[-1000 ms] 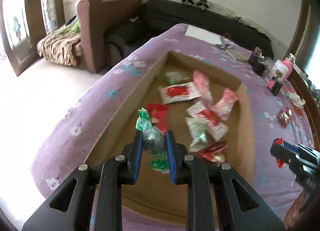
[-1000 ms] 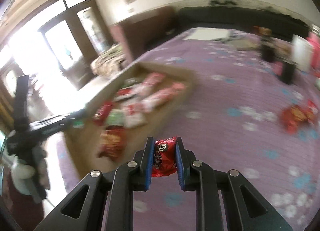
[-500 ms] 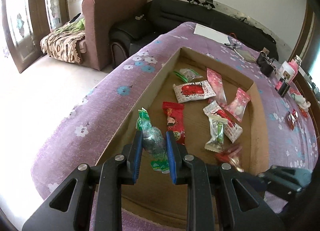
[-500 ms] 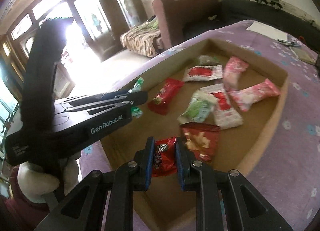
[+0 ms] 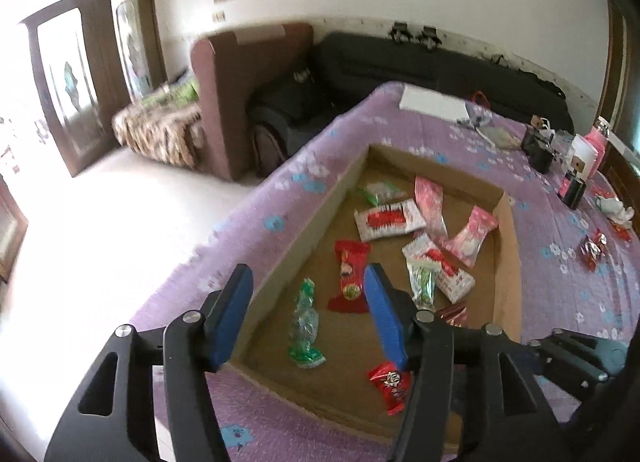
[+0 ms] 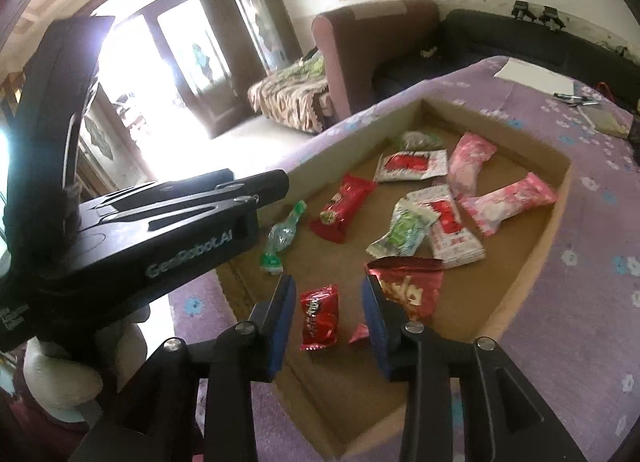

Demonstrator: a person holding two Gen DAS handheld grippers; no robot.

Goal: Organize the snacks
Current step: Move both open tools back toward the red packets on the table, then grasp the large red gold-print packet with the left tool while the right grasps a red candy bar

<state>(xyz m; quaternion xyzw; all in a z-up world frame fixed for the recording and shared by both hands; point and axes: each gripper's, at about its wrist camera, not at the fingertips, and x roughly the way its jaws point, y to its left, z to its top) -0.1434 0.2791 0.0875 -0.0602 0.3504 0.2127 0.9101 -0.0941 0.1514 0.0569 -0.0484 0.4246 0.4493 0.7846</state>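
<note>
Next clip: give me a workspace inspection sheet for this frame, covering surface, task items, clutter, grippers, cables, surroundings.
Surface: purple floral cloth under a cardboard tray.
Job's things: green candy and small red packet lie loose in the tray among other snacks; more red snacks outside on the cloth.
Clutter: white paper, bottles at far edge.
Grippers: left gripper open; right gripper open.
Cables: nothing seen.
Surroundings: brown armchair, black sofa, glass doors.

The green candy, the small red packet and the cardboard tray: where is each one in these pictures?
green candy [image 5: 305,322], left wrist view, on its clear middle.
small red packet [image 6: 319,316], right wrist view, middle of the wrapper.
cardboard tray [image 5: 507,262], left wrist view, on its right wall.
</note>
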